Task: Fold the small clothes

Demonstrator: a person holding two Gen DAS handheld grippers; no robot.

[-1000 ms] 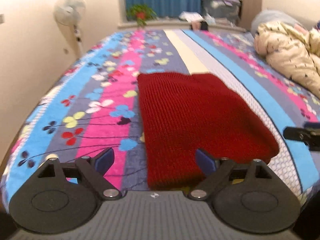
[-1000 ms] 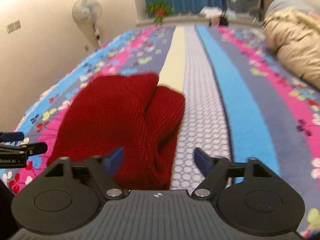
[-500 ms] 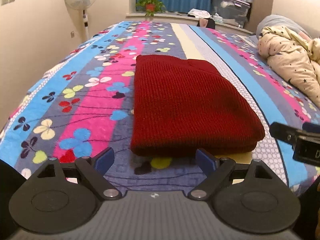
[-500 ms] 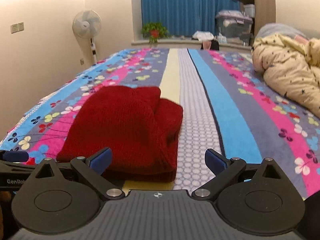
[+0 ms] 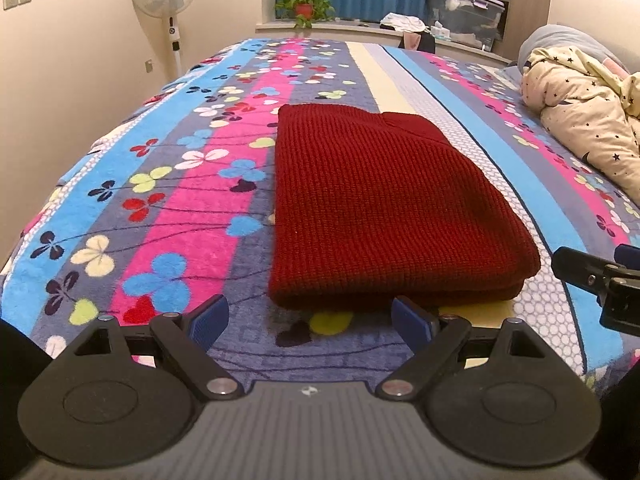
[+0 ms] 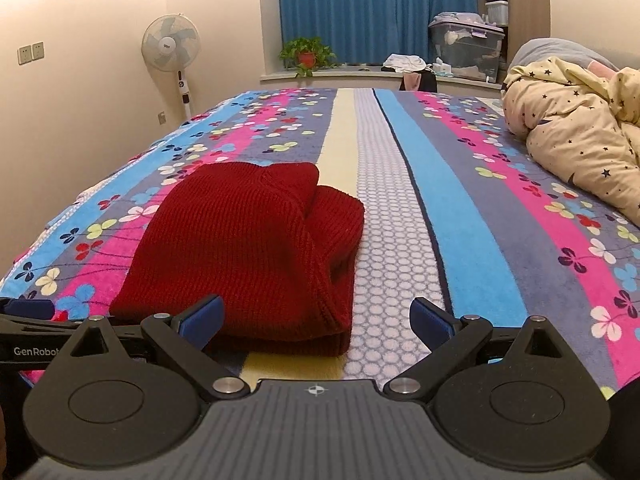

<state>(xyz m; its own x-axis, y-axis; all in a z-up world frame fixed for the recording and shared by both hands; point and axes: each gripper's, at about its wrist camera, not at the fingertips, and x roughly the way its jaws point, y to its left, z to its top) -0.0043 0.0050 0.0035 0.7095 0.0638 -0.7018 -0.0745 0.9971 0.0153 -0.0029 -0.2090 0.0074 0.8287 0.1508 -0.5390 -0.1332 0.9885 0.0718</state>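
A dark red knitted garment (image 5: pixel 376 208) lies folded into a thick rectangle on the striped floral bedspread (image 5: pixel 180 208). It also shows in the right wrist view (image 6: pixel 248 256), with its folded layers visible at the near right edge. My left gripper (image 5: pixel 308 318) is open and empty, just short of the garment's near edge. My right gripper (image 6: pixel 316 316) is open and empty, at the garment's near right corner. The right gripper's finger shows at the right edge of the left wrist view (image 5: pixel 592 276).
A cream star-print duvet (image 6: pixel 576 148) is bunched at the right side of the bed. A standing fan (image 6: pixel 172 60) is by the left wall. A windowsill with a potted plant (image 6: pixel 306 56) and storage boxes (image 6: pixel 464 48) lies beyond the bed's far end.
Both grippers have pulled back and risen away from the garment, which now lies free and folded on the bed. Both stay open.
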